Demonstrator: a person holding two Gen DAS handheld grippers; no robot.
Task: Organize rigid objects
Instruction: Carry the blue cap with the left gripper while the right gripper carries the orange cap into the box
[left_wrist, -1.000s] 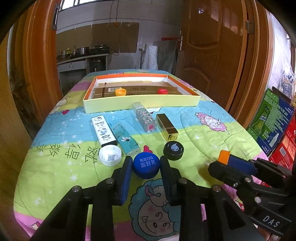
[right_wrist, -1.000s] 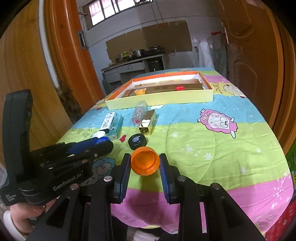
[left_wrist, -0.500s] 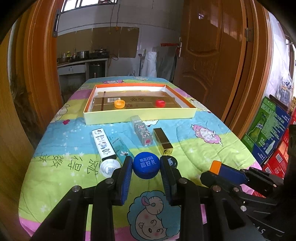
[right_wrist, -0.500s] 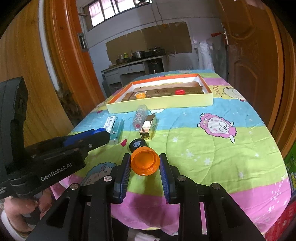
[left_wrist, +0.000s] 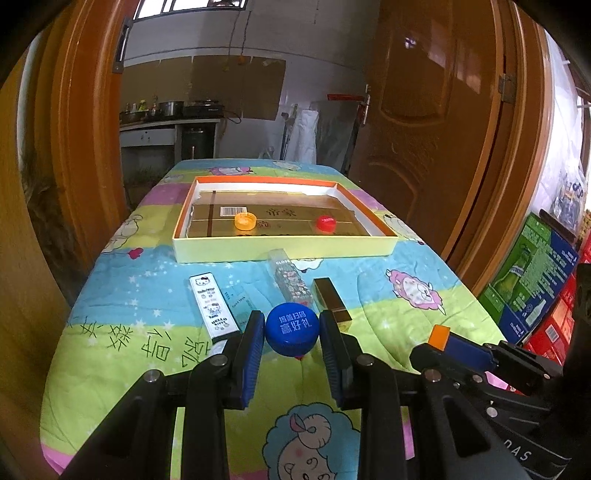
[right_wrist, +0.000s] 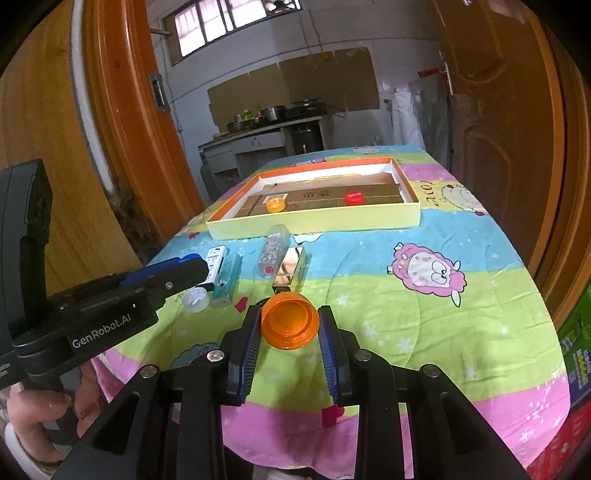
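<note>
Left gripper (left_wrist: 291, 334) is clamping a blue cap (left_wrist: 292, 333), printed top facing the camera. Right gripper (right_wrist: 290, 325) is gripping an orange cap (right_wrist: 290, 326), flat face tilting up.

You've got daylight coming in through the high window (right_wrist: 229, 29) at the back, and it's blown out nearly white. The room stays fairly dim, yet the quilted surface (left_wrist: 155, 332) reads bright and saturated. Glare sits on the wooden door (left_wrist: 436, 110) and on the gold box (right_wrist: 290, 267). Your fisheye bends the door frames hard, and the corners go black. Focus holds sharp throughout, with soft shadows only.
</note>
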